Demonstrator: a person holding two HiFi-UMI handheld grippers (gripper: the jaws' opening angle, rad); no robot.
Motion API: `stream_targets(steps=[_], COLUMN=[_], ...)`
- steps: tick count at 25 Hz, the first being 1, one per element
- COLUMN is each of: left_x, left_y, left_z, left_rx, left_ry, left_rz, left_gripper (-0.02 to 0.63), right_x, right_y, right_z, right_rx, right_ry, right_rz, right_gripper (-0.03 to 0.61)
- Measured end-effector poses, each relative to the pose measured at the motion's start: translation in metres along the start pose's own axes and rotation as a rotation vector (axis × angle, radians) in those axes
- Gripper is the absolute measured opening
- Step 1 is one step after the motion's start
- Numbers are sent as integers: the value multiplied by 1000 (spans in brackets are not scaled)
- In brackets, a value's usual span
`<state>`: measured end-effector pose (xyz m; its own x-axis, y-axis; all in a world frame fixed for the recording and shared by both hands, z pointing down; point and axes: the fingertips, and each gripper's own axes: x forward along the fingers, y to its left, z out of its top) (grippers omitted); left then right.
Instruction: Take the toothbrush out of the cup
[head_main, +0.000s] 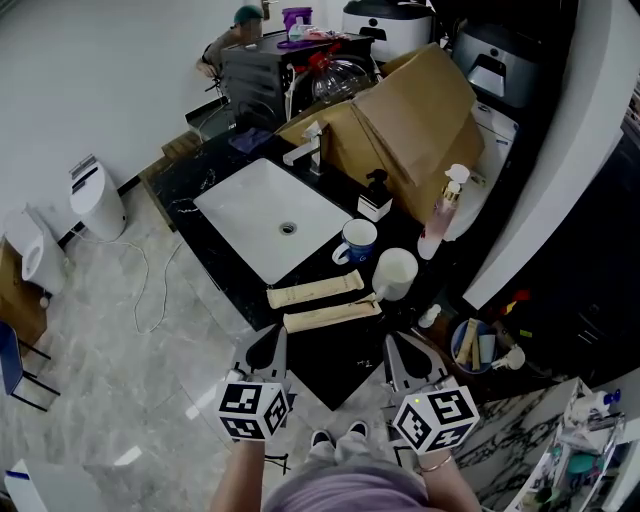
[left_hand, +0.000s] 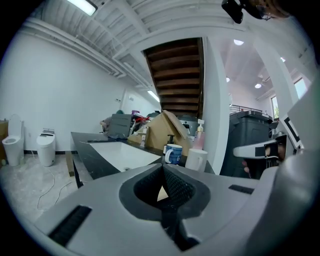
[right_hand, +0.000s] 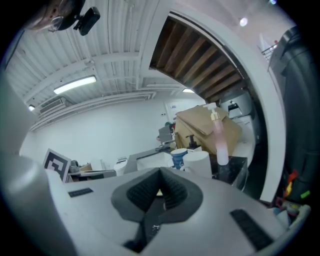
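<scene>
Hovering over the counter's (head_main: 330, 362) front edge, the left gripper (head_main: 272, 340) and right gripper (head_main: 398, 345) both have jaws together, empty. The white cup (head_main: 394, 272) stands just beyond the right gripper, beside a blue mug (head_main: 356, 240) whose print is unreadable.

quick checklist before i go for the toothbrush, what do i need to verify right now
1. Toothbrush seen in a cup: not ok. None shows in the blue mug or the white cup.
2. Both cups upright on the counter: ok.
3. Left gripper ready to grasp: not ok. Its jaws are shut and empty.
4. Right gripper ready to grasp: not ok. Its jaws are shut and empty.
5. Way to the cups: ok. Only the flat packets lie between the grippers and the cups.
</scene>
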<state>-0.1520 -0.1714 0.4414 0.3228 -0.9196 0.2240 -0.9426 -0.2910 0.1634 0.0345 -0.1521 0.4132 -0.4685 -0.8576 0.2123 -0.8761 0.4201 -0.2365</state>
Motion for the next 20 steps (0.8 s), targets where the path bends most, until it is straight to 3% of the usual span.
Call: stream_targets(steps=[20], left_x=[2], left_y=[-8], left_z=[-8], left_rx=[12], left_ry=[28], left_rz=[-4], left_gripper=[2], right_x=[1], right_y=[-6], right_z=[-3], right_rx=[-10], right_ry=[17], right_rz=[0], right_gripper=[2])
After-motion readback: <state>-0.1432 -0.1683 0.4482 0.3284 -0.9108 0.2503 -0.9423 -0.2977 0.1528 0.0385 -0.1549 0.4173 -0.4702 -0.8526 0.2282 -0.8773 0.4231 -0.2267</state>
